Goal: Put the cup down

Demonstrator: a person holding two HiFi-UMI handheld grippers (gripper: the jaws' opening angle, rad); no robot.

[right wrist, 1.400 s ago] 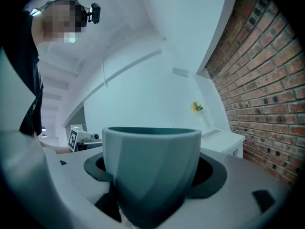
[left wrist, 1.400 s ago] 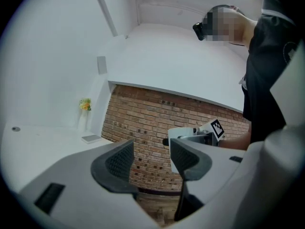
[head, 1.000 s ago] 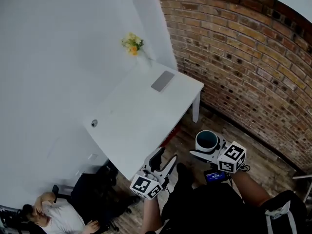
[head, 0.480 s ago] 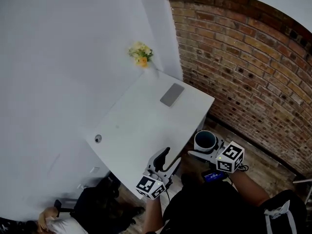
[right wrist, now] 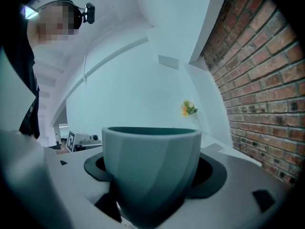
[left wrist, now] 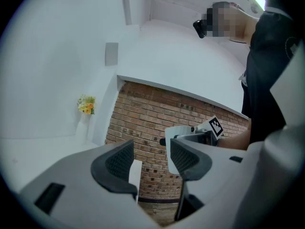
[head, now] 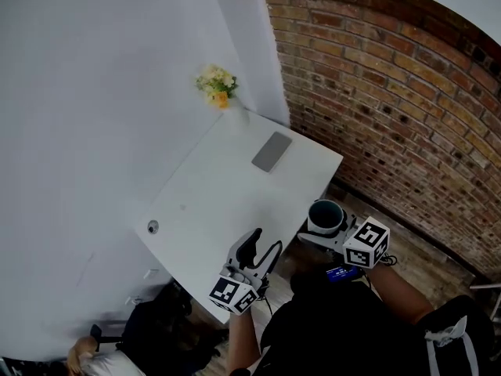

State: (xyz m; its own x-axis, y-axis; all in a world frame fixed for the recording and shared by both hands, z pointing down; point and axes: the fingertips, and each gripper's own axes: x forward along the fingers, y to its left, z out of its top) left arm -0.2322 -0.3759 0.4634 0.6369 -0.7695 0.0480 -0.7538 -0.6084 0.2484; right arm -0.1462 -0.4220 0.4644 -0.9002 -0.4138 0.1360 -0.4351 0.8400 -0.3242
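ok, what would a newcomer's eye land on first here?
The teal cup clamped in the right tool, held just off the right edge of the white table. Then the red brick wall on the right, and the yellow flowers at the table's far end. The left tool stands open and empty.

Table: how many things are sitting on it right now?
3: yellow flowers at the far corner, a flat grey slab near them, a small round object by the left edge. The cup is in the right gripper, not set down.
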